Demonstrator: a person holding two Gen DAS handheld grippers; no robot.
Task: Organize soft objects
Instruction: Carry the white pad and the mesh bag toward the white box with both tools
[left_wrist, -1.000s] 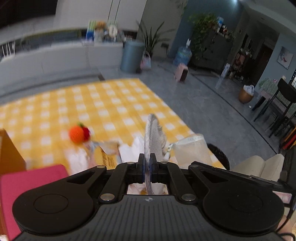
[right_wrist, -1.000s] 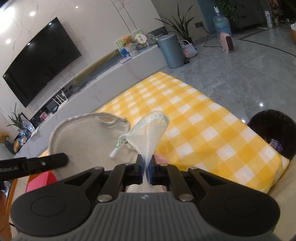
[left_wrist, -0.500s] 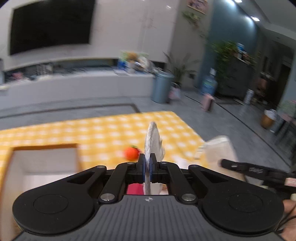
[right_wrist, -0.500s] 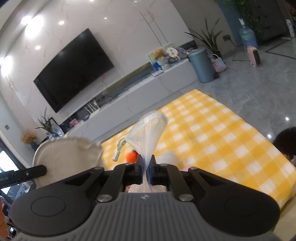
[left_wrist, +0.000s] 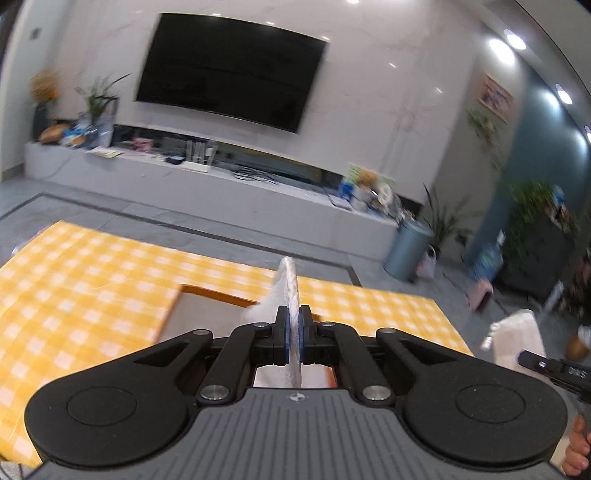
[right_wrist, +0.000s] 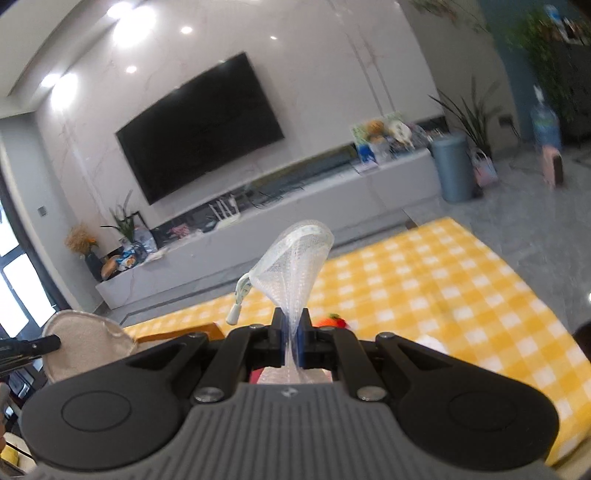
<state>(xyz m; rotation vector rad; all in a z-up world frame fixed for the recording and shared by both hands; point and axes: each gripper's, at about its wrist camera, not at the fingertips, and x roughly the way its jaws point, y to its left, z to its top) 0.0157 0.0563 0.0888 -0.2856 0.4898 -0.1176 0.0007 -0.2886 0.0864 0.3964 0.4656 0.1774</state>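
A white mesh bag hangs stretched between both tools, lifted clear above the table. The right gripper has its jaws pinched tight on one gathered edge, the netting fanning up toward twelve o'clock with a small white zipper pull dangling at its ten o'clock. The left gripper is likewise closed hard on the bag's other rim, seen edge-on as a thin pale strip.

In the right wrist view an orange plush toy lies on the cloth just at the fingers' two o'clock, and a wooden box with a grey floor sits open behind the left fingers at eleven o'clock. Nothing blocks the bag.

The yellow checked tablecloth covers the table; beyond it are grey floor tiles, a long white media bench, a wall-mounted television and a blue-grey bin at two o'clock.

Compared with a second ago, both views have swung upward and leftward: the television now fills the left view, the box has come into view ahead, and the clutter once below the bag is gone from the left view.
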